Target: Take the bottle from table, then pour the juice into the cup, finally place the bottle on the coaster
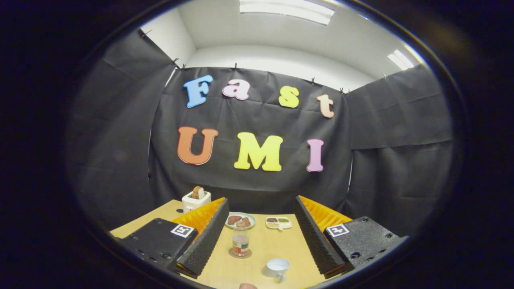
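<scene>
Tool (261,237) is hanging over the desk (281,249), its 2 fingers spread wide, gripping nothing. Bottle (240,242) is standing upright between them, a little toward the left finger, long axis vertical, already sitting on the round coaster (231,253). Cup (278,266) is sitting nearer the tool, toward the right finger. This fits either the bottle awaiting pickup or being already set down. Beyond: 2 food plates (240,220), a toaster (195,199).

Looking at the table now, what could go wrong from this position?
The gripper is open with the bottle between its fingers, sitting on a coaster. The cup stands close beside it, so a wide approach might knock it. The plate just behind could be bumped if the fingers overshoot.
</scene>
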Available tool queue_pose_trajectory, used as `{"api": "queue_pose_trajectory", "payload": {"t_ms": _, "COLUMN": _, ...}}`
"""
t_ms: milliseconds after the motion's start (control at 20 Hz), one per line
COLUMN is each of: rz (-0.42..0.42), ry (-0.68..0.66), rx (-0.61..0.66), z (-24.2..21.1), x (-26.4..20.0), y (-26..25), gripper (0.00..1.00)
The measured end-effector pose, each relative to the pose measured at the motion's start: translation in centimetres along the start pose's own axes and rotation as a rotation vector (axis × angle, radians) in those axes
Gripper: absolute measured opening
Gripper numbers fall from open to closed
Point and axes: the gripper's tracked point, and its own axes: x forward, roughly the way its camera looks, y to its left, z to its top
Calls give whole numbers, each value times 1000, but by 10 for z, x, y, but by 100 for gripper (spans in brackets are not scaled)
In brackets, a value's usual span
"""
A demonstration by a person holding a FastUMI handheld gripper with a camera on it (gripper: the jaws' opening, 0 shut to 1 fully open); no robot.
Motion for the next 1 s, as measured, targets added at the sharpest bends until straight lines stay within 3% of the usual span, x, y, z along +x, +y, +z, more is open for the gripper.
{"api": "queue_pose_trajectory", "payload": {"t_ms": 400, "rz": -7, "ry": 19, "rx": 27, "z": 32, "x": -50, "y": 4, "gripper": 100}}
{"api": "queue_pose_trajectory", "payload": {"t_ms": 1000, "rz": -3, "ry": 37, "rx": 78, "z": 31, "x": -61, "y": 20, "gripper": 100}}
